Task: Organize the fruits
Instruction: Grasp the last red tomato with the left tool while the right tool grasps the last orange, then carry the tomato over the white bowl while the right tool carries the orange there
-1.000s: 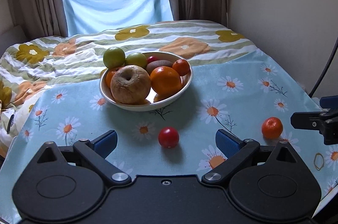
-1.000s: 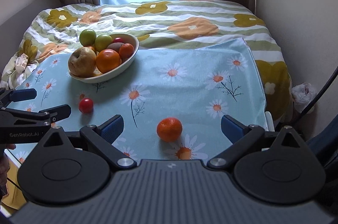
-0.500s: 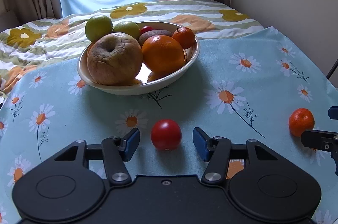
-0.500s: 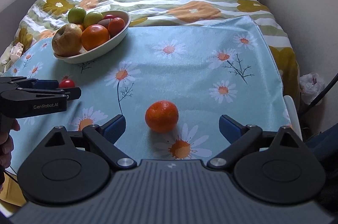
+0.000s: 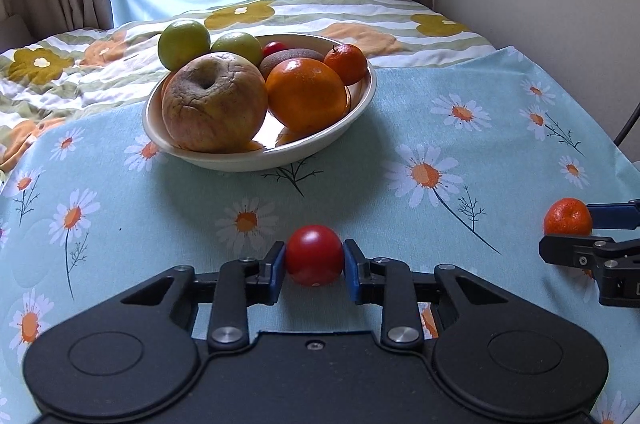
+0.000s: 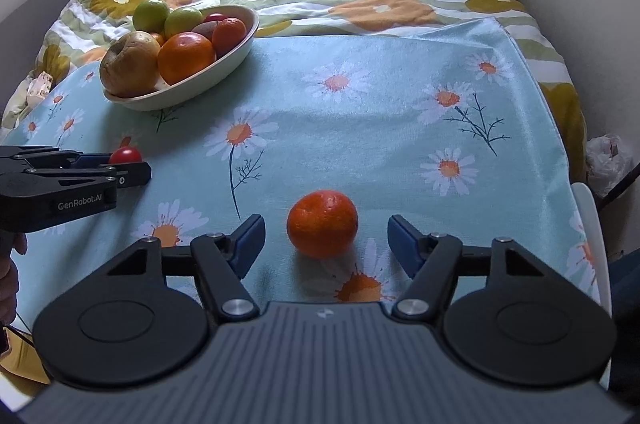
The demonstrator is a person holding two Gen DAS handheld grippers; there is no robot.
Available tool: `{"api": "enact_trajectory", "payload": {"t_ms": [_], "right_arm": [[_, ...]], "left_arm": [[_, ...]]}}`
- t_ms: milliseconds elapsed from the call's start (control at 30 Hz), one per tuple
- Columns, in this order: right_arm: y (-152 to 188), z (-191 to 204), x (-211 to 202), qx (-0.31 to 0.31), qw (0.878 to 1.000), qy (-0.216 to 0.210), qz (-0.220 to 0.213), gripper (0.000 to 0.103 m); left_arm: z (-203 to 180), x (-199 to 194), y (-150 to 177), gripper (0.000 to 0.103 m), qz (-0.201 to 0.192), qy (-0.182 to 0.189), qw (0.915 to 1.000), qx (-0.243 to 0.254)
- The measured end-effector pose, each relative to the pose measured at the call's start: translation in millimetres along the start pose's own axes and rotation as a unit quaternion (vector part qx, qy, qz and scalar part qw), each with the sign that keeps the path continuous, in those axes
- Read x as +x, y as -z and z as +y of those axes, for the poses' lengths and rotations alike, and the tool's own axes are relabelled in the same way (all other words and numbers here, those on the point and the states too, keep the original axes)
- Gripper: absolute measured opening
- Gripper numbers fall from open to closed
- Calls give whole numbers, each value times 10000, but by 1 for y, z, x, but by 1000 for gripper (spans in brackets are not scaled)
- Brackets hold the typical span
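Red cherry tomato sits pinched in the left gripper near the tablecloth's front edge, while the right gripper is closing around the untouched mandarin, bowl straight ahead.

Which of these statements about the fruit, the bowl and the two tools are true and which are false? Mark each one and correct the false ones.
1. The left tool grips the small red fruit. True.
2. The right tool already squeezes the mandarin. False: its jaws are closing, but gaps remain on both sides.
3. The bowl is empty. False: it holds an apple, an orange and other fruit.
4. The mandarin lies on the daisy cloth, outside the bowl. True.
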State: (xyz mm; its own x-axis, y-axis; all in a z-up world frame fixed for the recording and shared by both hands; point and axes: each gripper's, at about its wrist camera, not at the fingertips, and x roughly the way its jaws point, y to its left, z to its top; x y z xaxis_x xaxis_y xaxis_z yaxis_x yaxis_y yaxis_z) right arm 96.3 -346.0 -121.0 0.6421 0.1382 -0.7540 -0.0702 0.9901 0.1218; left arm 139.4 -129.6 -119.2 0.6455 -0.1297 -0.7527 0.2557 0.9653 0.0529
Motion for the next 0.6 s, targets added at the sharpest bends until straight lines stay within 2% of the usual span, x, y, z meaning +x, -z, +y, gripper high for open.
{"api": "enact_trajectory", "payload": {"t_ms": [200, 333, 600], "right_arm": [[-2, 2, 3, -76, 10000, -7, 41, 72], [-3, 6, 4, -196, 9998, 49, 70, 53], [-9, 10, -7, -218, 9997, 45, 34, 52]], "left_arm": [[2, -6, 7, 33, 20, 1, 10000, -48], [1, -7, 9, 33, 16, -13, 10000, -89], [8, -21, 12, 33, 8, -54, 9996, -277]]}}
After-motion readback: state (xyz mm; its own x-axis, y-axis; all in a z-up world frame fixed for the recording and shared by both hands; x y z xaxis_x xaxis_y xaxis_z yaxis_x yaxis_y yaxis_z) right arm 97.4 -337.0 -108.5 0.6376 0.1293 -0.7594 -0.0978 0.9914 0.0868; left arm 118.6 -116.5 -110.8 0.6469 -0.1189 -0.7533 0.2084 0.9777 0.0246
